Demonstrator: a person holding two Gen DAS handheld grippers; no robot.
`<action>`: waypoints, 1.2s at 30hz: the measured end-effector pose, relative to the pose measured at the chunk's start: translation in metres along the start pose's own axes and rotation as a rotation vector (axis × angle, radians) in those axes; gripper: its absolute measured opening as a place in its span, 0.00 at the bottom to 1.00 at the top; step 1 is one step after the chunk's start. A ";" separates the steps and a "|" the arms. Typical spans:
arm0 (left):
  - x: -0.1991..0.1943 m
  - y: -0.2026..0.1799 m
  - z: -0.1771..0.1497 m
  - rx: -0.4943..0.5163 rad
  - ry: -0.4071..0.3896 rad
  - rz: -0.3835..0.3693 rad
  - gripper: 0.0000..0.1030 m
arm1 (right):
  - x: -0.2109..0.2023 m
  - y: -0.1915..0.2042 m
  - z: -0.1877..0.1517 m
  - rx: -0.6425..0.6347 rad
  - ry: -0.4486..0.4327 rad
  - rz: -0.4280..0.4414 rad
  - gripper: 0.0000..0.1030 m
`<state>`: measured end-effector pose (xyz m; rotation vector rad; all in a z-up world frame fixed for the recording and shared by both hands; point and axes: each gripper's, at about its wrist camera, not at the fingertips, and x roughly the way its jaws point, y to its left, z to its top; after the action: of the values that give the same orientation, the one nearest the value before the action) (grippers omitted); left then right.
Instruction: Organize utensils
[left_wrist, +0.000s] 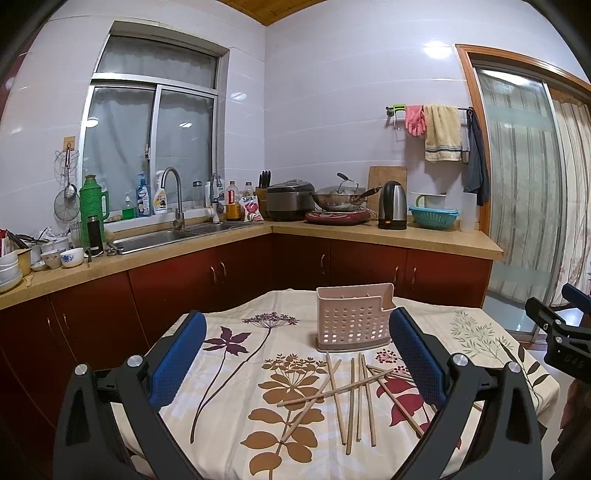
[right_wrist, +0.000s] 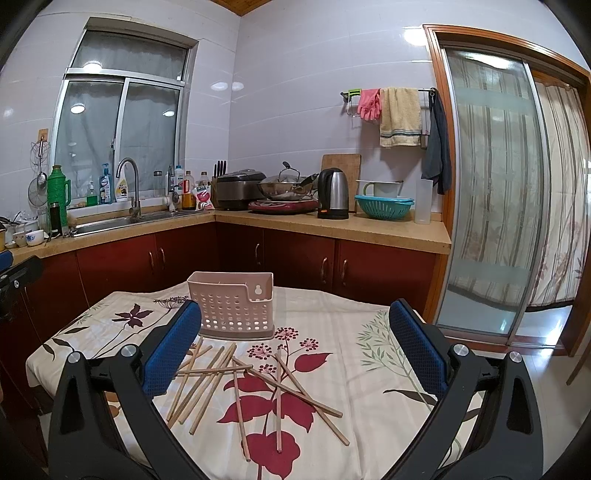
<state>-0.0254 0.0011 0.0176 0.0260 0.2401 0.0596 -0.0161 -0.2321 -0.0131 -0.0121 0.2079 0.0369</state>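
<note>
Both claws hung wide open above the tabletop (right_wrist: 369, 369), the left claw (left_wrist: 297, 354) and right claw (right_wrist: 295, 347) each gripping nothing. A loose, crisscrossed heap of wooden chopsticks (right_wrist: 236, 384) lay on the floral cloth, just in front of the upright pink perforated holder (right_wrist: 232, 306), which stood at the far edge. Beyond were red cabinets (right_wrist: 295, 258), a kettle (right_wrist: 333, 194), a wok (right_wrist: 286, 188) and a teal colander (right_wrist: 384, 206).
</note>
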 end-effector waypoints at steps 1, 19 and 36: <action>0.000 0.000 0.000 0.000 0.000 0.000 0.94 | 0.000 0.000 0.000 0.000 -0.001 -0.001 0.96; 0.000 0.005 -0.001 -0.008 0.004 0.003 0.94 | 0.001 0.001 -0.002 -0.002 0.003 0.000 0.96; 0.000 0.005 -0.001 -0.007 0.004 0.002 0.94 | 0.002 0.002 -0.003 -0.002 0.003 0.000 0.96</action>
<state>-0.0260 0.0065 0.0168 0.0190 0.2433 0.0628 -0.0154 -0.2300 -0.0168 -0.0145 0.2113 0.0370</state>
